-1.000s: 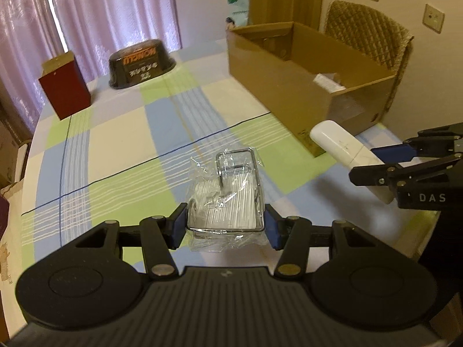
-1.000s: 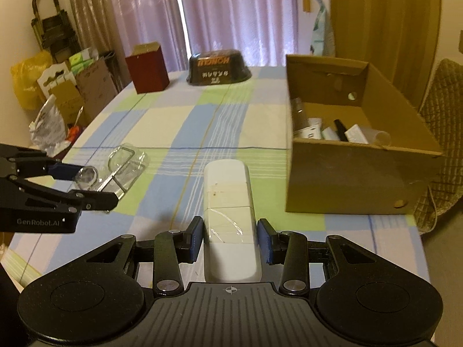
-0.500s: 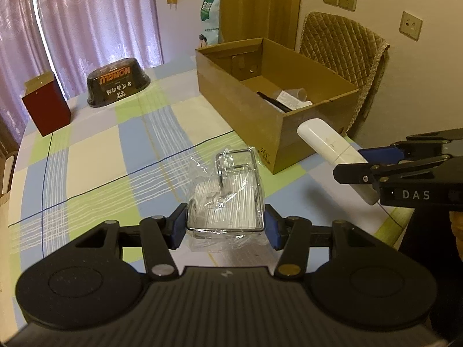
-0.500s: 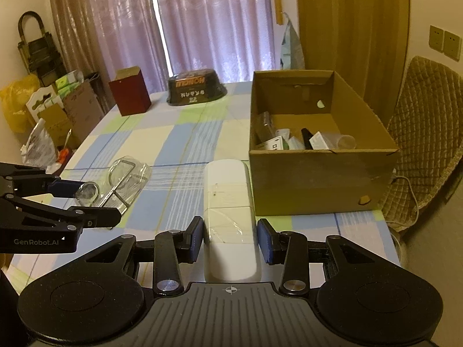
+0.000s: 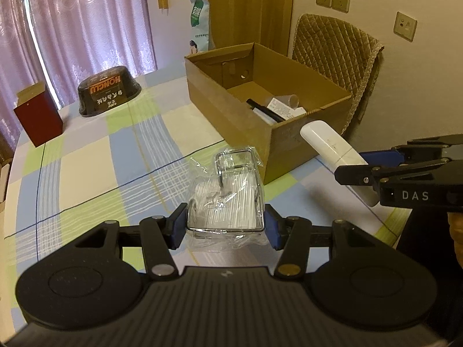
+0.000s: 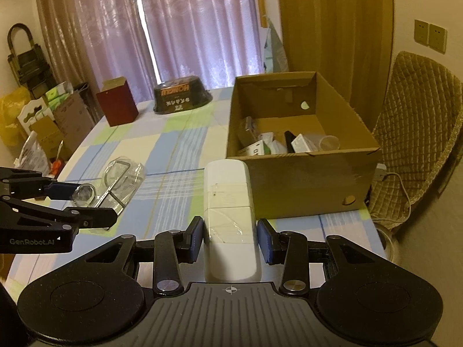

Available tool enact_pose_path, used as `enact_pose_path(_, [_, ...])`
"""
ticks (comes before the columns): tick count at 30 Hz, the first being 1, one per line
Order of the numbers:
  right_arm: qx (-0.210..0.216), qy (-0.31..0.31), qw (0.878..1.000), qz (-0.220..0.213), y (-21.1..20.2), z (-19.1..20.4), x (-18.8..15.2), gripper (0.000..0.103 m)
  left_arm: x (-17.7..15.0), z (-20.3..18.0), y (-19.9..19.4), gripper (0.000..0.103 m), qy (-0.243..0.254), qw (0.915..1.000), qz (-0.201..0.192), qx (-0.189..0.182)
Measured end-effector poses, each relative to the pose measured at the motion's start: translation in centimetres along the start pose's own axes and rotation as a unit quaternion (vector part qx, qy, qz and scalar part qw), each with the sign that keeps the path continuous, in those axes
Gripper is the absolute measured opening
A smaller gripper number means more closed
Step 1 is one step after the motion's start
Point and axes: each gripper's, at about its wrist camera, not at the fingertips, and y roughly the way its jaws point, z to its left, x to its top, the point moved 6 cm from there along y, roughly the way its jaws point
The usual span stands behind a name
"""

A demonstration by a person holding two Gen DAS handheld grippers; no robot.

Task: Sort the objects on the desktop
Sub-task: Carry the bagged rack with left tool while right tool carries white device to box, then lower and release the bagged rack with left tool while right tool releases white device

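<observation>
My left gripper (image 5: 225, 226) is shut on a wire rack wrapped in clear plastic (image 5: 227, 199), held above the checked tablecloth. From the right wrist view the same rack (image 6: 121, 177) hangs at the left in the left gripper (image 6: 86, 202). My right gripper (image 6: 230, 240) is shut on a long white case (image 6: 228, 202), lifted above the table just short of the open cardboard box (image 6: 301, 173). The case (image 5: 332, 150) and the right gripper (image 5: 373, 163) also show at the right of the left wrist view. The box (image 5: 260, 121) holds several small items.
A dark oval bowl (image 5: 108, 92) and a red box (image 5: 39, 118) stand at the table's far end. A quilted chair (image 6: 416, 133) is right of the cardboard box. Bags and cartons (image 6: 43, 124) pile up left of the table.
Both grippers have risen and pulled back with their objects, so the inside of the cardboard box shows more. Grips are unchanged.
</observation>
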Motion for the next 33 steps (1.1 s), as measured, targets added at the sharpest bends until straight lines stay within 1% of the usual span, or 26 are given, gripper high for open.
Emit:
enact_pose_path(4, [-0.01,0.009,1.0,-0.01,-0.1,-1.6,1.2,0.039,1.7,-1.0,0.6,0.049,0.01,0.9999,-0.009,-0.007])
enact_pose_path(9, [-0.023,0.016,0.999,-0.025,0.2,-4.1,3.3,0.039,4.6,-2.5,1.8,0.049,0.024,0.9993,-0.022,-0.019])
enact_pose_path(18, [-0.039,0.012,0.998,-0.047,2.8,-8.5,8.4,0.039,11.0,-5.0,6.2,0.049,0.042,0.9976,-0.043,-0.036])
enact_pose_path(24, [-0.045,0.013,0.998,-0.041,6.4,-10.9,10.9,0.039,13.9,-5.9,10.3,0.049,0.055,0.9968,-0.04,-0.042])
enact_pose_path(29, [-0.049,0.009,0.998,-0.03,8.8,-12.1,11.6,0.039,15.3,-6.2,13.3,0.049,0.065,0.9961,-0.035,-0.047])
enact_pose_path(33, [-0.054,0.009,0.998,-0.024,10.1,-12.8,11.7,0.039,16.0,-6.4,14.7,0.049,0.07,0.9957,-0.034,-0.051])
